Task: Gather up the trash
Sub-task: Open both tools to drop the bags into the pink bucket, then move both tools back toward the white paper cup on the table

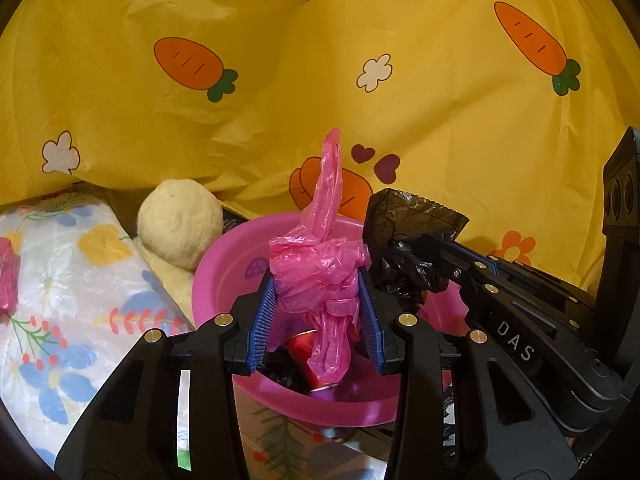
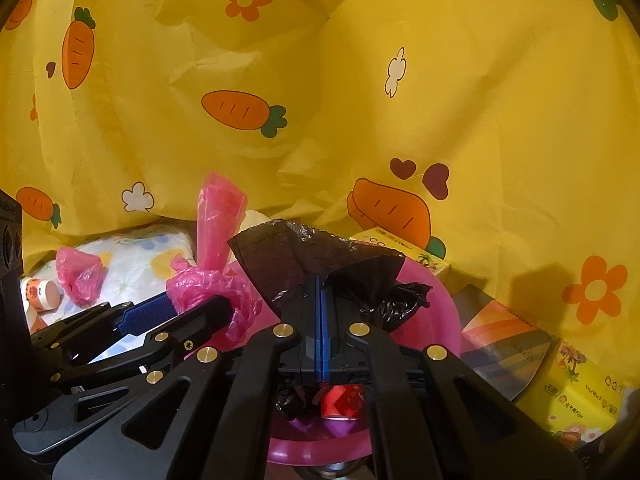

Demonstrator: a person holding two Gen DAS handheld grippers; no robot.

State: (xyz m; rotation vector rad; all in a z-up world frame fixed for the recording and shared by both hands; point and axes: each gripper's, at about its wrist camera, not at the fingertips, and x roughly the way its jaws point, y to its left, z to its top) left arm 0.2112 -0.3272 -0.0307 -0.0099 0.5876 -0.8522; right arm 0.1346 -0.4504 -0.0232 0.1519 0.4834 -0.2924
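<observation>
Trash, far left: a crumpled pink wrapper [image 2: 80, 276] lies on the floral plastic sheet [image 1: 80, 280], with a small printed paper cup [image 2: 40, 294] on its side just beside it in the right wrist view.
Cream ball: a fuzzy, pale round lump [image 1: 180, 222] rests against the outer left rim of the basin, in front of the yellow carrot-print cloth [image 1: 320, 80] that hangs as the backdrop.
Pink basin: a round plastic bowl [image 1: 224, 264] sits in the middle of both views; a red can [image 1: 308, 350] and some dark crumpled plastic lie in its bottom.
Left gripper: its blue-padded jaws [image 1: 320, 312] stand partly apart over the basin, one pad on each side of the bundle.
Pink bag: a wadded pink plastic bag [image 1: 320, 268] sits between those pads, touching both, one twisted end standing upright and a tail hanging toward the can; whether the pads truly squeeze it I cannot tell for sure.
Right gripper: its jaws [image 2: 321, 296] are pressed together, pinching thin film above the basin.
Black bag: the crumpled black plastic bag [image 2: 320, 260] fans out from that pinch, just to the right of the pink one.
Far right: a striped booklet [image 2: 504, 340] and yellow printed boxes [image 2: 576, 392] lie beside the basin.
</observation>
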